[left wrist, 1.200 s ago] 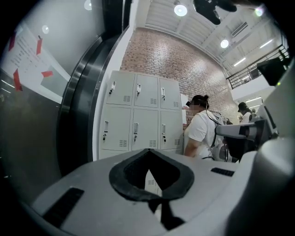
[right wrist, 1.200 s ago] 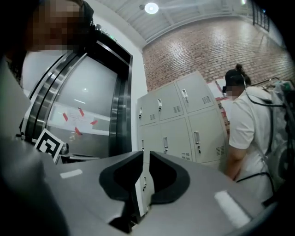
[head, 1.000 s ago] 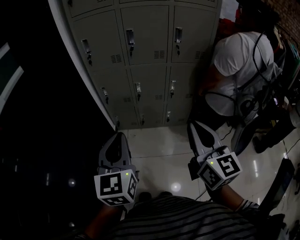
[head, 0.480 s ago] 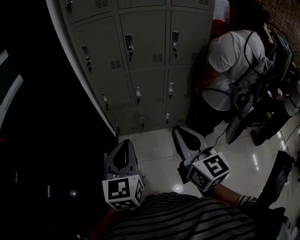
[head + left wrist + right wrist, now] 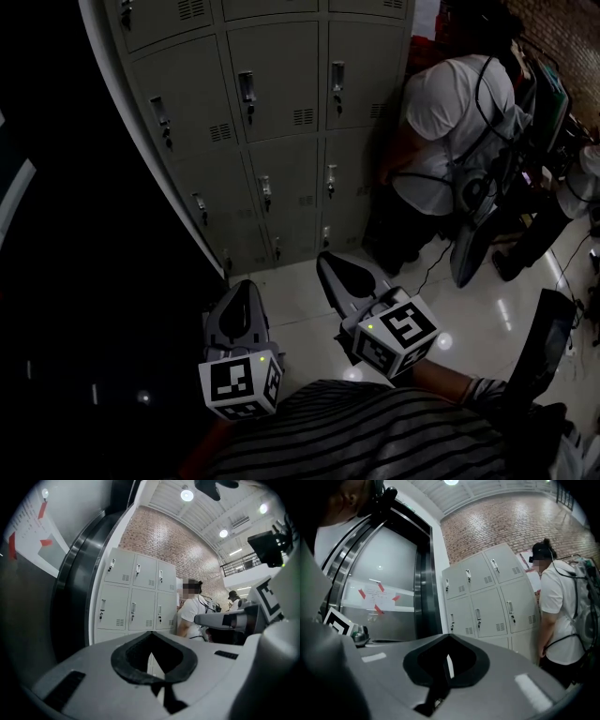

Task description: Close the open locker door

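Note:
The grey locker bank (image 5: 281,122) stands ahead in the head view, and every door I can see on it lies flush and shut; no open door shows. The same lockers (image 5: 133,602) appear in the left gripper view and again as lockers (image 5: 487,597) in the right gripper view. My left gripper (image 5: 246,285) hovers low over the floor, short of the lockers' base, jaws together and empty. My right gripper (image 5: 326,259) is beside it, a little nearer the lockers, also shut and empty. Both grippers, left (image 5: 151,635) and right (image 5: 449,637), point at the lockers.
A person in a white shirt (image 5: 450,112) stands right against the lockers' right end, with cables and gear (image 5: 534,141) behind. A dark metal door frame (image 5: 424,583) borders the lockers on the left. Glossy white floor tiles (image 5: 300,309) lie under the grippers.
The lockers and the person have slid left in the head view. My right gripper has moved left, closer to the left gripper. Both stay shut.

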Demonstrator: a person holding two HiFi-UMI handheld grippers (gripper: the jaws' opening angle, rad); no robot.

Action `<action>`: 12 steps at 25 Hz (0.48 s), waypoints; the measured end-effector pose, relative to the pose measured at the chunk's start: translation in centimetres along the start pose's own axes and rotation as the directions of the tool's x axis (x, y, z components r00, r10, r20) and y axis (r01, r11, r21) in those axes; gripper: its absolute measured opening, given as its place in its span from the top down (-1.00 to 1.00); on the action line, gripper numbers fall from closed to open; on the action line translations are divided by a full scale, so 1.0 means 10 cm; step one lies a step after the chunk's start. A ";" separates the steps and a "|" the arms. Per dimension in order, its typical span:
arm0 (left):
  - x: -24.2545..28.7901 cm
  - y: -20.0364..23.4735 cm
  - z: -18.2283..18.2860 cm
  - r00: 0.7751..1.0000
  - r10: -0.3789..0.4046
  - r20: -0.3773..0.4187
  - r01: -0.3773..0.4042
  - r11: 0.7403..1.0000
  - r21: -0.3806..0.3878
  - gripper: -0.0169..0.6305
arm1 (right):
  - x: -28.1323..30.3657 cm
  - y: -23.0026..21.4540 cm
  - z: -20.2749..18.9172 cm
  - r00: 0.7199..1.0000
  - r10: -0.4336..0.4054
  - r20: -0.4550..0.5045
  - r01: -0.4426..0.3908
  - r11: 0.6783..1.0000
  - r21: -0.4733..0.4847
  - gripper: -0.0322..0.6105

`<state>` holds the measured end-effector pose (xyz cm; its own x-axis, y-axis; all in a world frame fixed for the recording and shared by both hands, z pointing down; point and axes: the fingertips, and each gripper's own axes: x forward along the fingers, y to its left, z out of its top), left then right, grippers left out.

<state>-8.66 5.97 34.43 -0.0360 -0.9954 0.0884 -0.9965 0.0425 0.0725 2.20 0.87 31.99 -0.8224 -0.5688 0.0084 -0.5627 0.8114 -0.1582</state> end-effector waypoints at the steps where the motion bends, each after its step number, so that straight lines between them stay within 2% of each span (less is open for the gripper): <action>1: 0.01 0.00 -0.01 1.000 -0.004 -0.002 0.004 1.000 -0.003 0.94 | 0.02 0.02 0.00 1.000 0.004 -0.002 -0.004 1.000 -0.002 0.90; 12: 0.09 -0.04 0.01 1.000 -0.020 0.003 0.020 1.000 -0.009 0.94 | 0.09 0.07 -0.01 0.999 0.035 -0.015 -0.035 0.999 -0.006 0.90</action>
<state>-8.30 5.04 34.37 -0.0164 -0.9963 0.0840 -0.9963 0.0234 0.0831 1.01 0.91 31.95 -0.8429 -0.5377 0.0177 -0.5338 0.8317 -0.1525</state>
